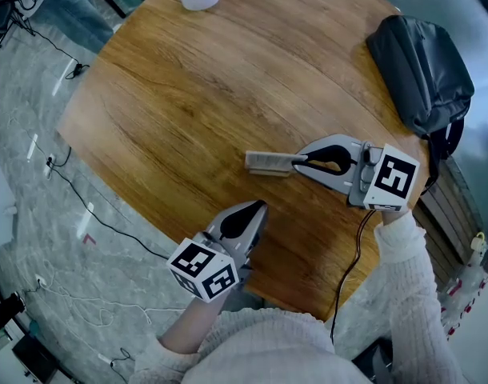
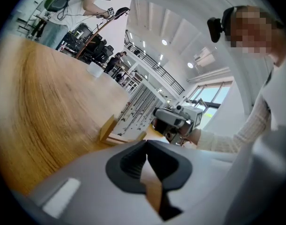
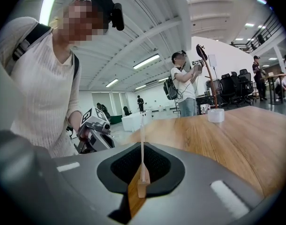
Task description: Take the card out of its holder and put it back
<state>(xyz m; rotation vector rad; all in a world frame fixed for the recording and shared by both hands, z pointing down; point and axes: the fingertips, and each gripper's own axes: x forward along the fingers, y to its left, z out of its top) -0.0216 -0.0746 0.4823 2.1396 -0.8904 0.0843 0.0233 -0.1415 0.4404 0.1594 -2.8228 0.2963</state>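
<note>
Between right gripper (image 1: 300,164) jaws: card (image 3: 142,135) pinched edge-on, jaws nearly closed | card seated upright in wooden holder (image 2: 107,128) on table (image 1: 188,78), long axis in line with jaws | left gripper (image 1: 260,207) closed, empty, near holder

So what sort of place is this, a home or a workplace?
Probably a big open workshop or lab hall, not a home: high ceiling with strip lights, another person with a backpack near office chairs, and cables trailing over the floor.
</note>
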